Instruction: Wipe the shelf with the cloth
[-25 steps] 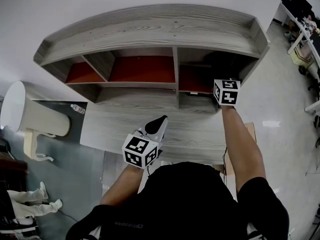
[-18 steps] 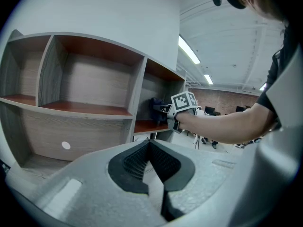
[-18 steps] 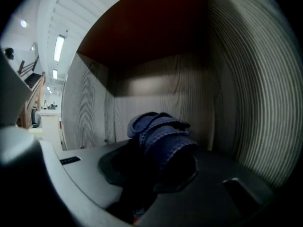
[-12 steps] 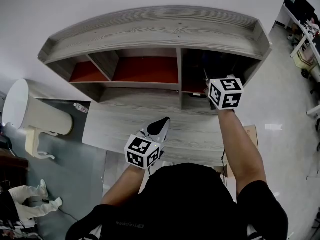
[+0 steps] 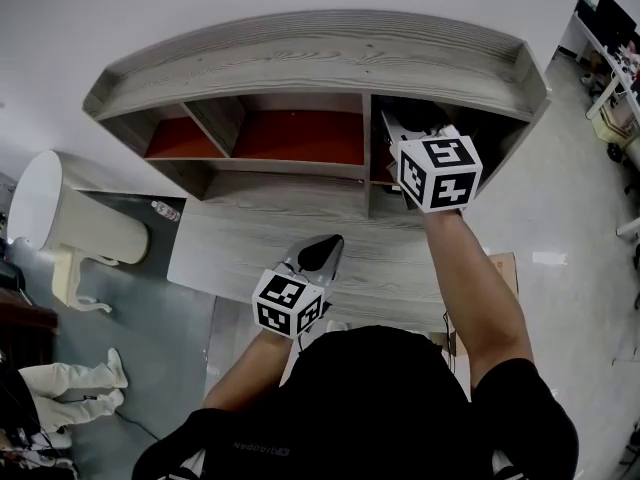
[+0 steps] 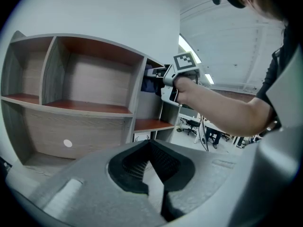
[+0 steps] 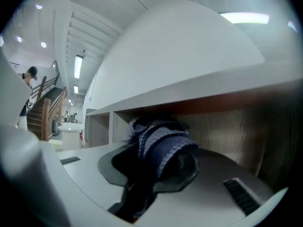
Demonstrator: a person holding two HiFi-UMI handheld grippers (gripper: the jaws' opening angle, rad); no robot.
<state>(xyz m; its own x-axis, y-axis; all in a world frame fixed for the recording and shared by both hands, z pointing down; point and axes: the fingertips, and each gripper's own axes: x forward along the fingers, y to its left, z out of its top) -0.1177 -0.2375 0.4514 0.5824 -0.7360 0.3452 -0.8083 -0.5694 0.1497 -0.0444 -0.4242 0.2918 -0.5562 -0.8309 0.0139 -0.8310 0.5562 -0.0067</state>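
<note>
Against a white wall [image 5: 200,8], a blue cloth [image 7: 163,138] is gripped by the right tool [image 5: 398,128] at the right compartment of the grey shelf [image 5: 300,63]; the left tool [image 5: 322,252] is clenched empty.

- Head view: steeply down over the shelf [image 5: 320,63].
- Left gripper view: faces its front from further back.
- Right gripper view: close against the same shelf.
</note>
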